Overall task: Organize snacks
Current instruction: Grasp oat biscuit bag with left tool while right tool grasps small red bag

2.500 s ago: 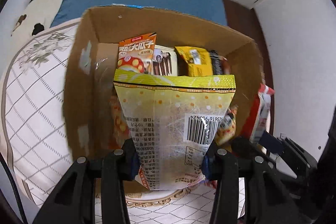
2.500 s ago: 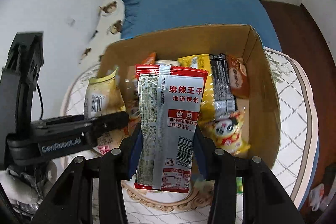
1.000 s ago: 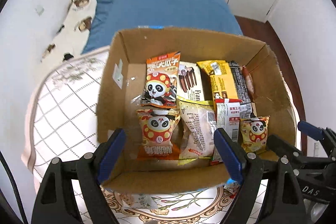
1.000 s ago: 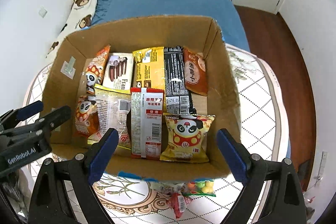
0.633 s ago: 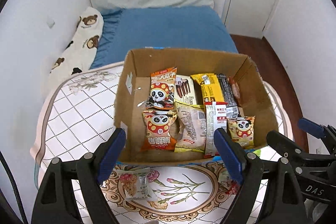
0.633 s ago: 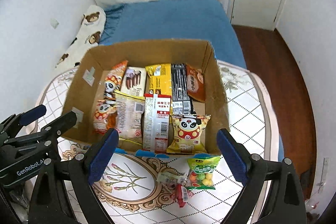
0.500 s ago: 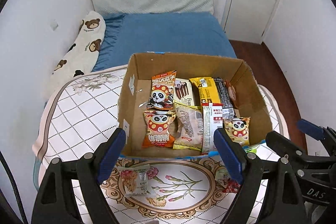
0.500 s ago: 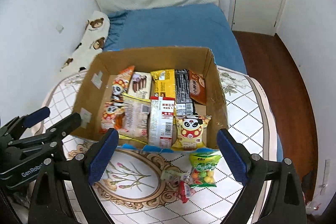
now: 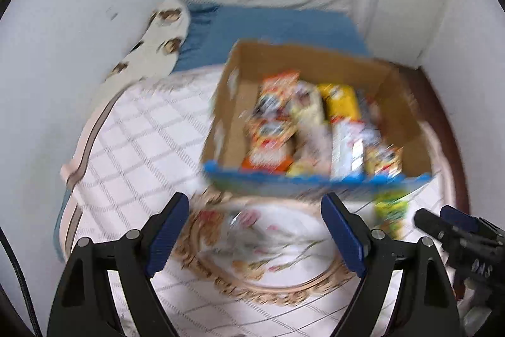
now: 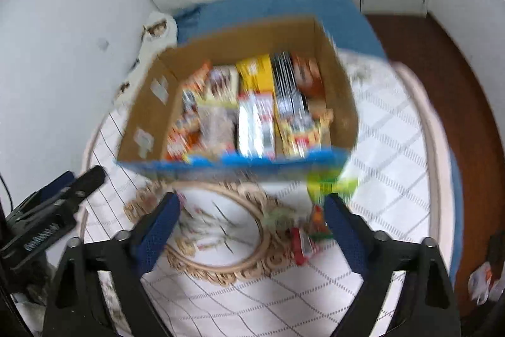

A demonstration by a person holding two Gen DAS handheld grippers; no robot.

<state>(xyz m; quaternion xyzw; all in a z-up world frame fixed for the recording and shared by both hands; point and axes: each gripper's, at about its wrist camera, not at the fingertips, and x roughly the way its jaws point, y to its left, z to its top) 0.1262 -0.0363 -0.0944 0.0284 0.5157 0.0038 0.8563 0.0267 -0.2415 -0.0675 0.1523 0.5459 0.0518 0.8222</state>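
Behind the quilted table cover lies a blue bed against white walls, both views blurred. At twelve o'clock from the left gripper, whose jaws stand wide and empty, sits the cardboard box packed with snacks. The right gripper, jaws closing on nothing, has a green candy bag at one o'clock beside the box's near wall.

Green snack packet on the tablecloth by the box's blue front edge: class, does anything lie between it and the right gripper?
Nothing visible does. The green snack packet lies just ahead of the right gripper, whose empty jaws are closing; only bare tablecloth separates them.
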